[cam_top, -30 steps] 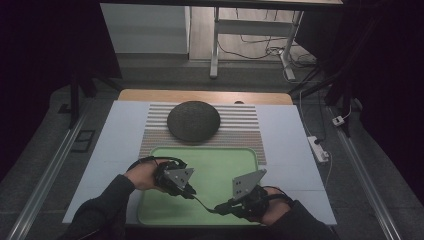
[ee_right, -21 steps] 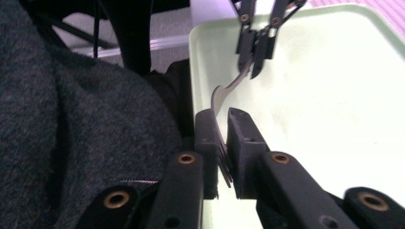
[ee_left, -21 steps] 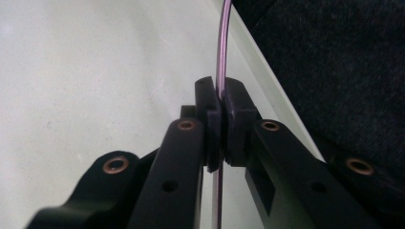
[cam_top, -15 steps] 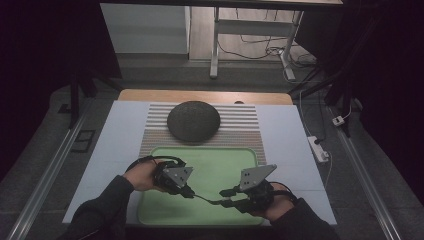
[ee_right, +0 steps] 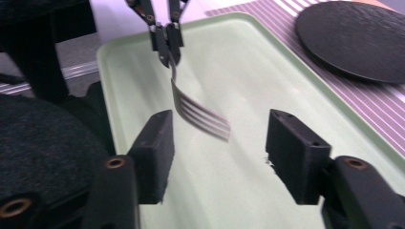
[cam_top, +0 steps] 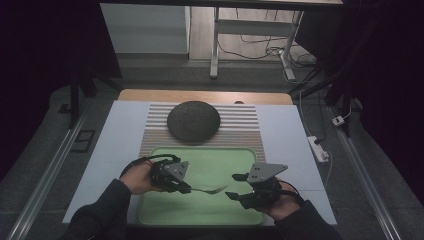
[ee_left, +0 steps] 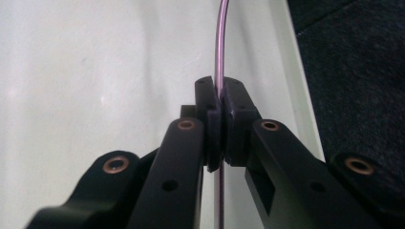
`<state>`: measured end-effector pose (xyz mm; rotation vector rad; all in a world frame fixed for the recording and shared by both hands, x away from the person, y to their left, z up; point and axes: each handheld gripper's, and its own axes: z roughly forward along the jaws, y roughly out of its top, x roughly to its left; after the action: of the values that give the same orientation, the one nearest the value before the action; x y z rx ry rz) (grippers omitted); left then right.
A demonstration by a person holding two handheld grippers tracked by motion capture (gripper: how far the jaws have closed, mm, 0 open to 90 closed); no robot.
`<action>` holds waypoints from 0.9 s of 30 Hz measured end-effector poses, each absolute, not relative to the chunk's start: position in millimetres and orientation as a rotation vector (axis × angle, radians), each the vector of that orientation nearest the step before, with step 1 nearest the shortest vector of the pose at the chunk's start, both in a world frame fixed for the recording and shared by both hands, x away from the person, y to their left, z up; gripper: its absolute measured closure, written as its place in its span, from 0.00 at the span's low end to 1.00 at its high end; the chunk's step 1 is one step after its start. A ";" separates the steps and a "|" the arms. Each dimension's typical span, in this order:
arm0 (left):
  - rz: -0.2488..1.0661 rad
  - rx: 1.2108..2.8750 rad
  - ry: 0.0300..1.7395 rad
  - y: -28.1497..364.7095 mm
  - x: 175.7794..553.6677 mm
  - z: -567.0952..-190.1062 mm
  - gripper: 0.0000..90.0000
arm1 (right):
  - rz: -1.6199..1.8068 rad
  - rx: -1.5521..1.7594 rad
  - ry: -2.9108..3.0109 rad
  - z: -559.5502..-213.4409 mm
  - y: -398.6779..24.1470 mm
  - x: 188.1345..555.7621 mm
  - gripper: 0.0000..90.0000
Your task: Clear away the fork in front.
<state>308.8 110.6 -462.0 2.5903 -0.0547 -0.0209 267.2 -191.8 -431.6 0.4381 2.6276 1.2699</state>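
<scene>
Metal fork [cam_top: 207, 190] clamped in left gripper [cam_top: 184, 188]; right gripper [cam_top: 237, 186] jaws just opening, empty

One camera sits high above my side of the table and looks forward and down. It is far off, so it takes in the whole green tray [cam_top: 150, 210] and the floor past the table. A camera rides on my left gripper [ee_left: 218, 102] and looks along its jaws, very close to the tray. Another rides on my right gripper [ee_right: 217, 143] and looks across the tray, also close. All three see the tray. The high one and the right one both see the fork [ee_right: 200, 114] and the dark round plate [ee_right: 353, 38].
</scene>
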 end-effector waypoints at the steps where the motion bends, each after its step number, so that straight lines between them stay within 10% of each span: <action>1: -0.023 2.591 -0.016 111.7 308.7 -461.9 0.96 | 1.270 0.454 2.615 -431.7 -193.0 266.9 0.41; 27: 0.075 2.441 0.800 142.1 280.6 -468.3 0.96 | 1.189 0.824 2.443 -441.2 -237.2 247.9 0.13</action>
<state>280.6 142.1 -468.3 2.4411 0.8005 0.0754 247.9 -237.2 -441.2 0.8237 2.4430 1.1889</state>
